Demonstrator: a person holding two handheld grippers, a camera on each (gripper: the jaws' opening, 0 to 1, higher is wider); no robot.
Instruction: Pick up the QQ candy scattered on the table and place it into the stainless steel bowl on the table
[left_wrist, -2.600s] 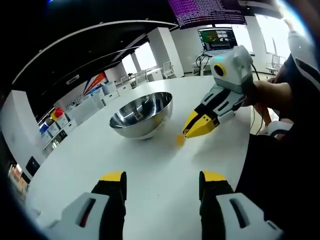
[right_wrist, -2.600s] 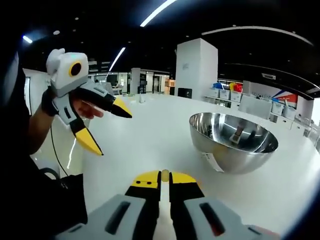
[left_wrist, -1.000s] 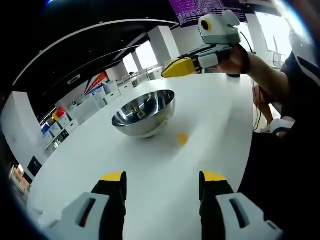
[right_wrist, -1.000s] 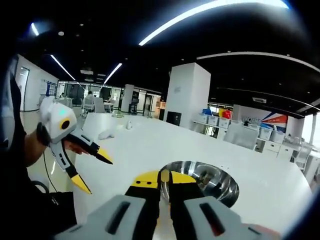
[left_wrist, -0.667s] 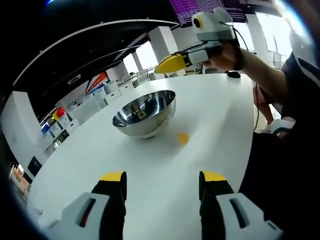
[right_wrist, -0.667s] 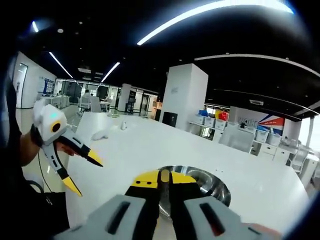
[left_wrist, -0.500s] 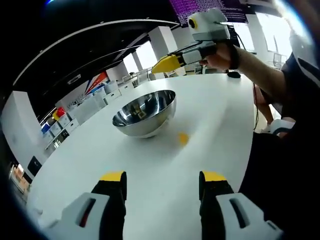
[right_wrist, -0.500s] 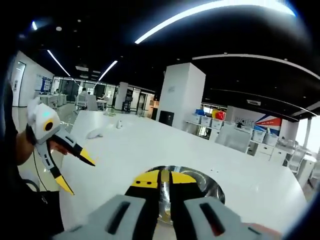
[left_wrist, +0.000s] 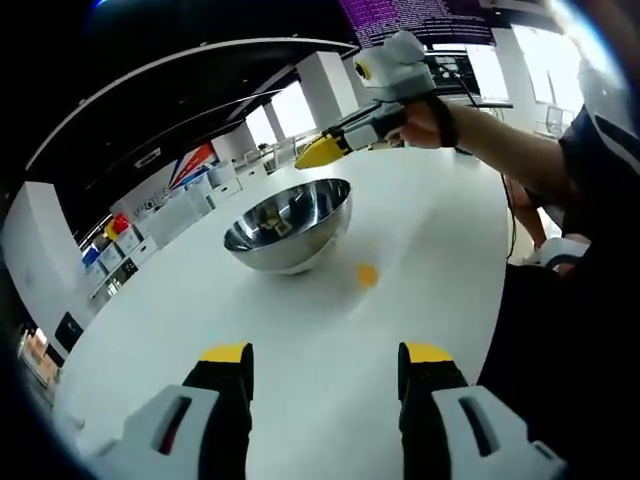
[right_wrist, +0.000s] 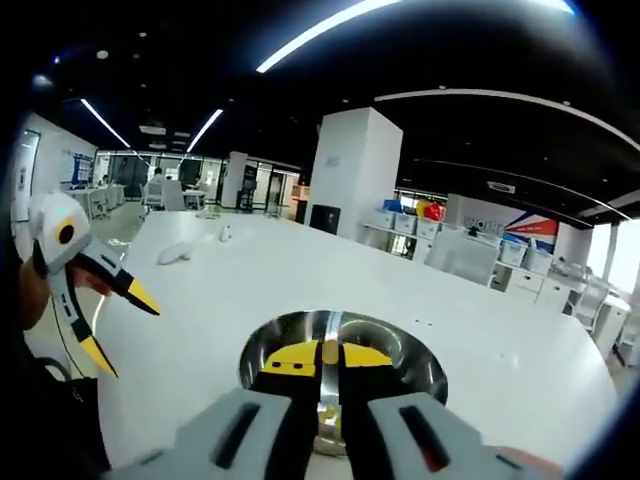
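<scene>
A stainless steel bowl stands on the white table, with a few small things inside it. One yellow QQ candy lies on the table just right of the bowl. My left gripper is open, low over the table, well short of the candy. My right gripper hangs above the bowl's far rim, held by a hand. In the right gripper view that gripper is shut on a small yellow candy, directly over the bowl. The open left gripper shows at the left there.
A person's arm and dark clothing fill the right side. Monitors stand at the table's far end. A white object lies far off on the table. Shelves with coloured bins line the room.
My right gripper has carried its candy up from the table and leftwards to above the bowl. The left gripper has stayed still.
</scene>
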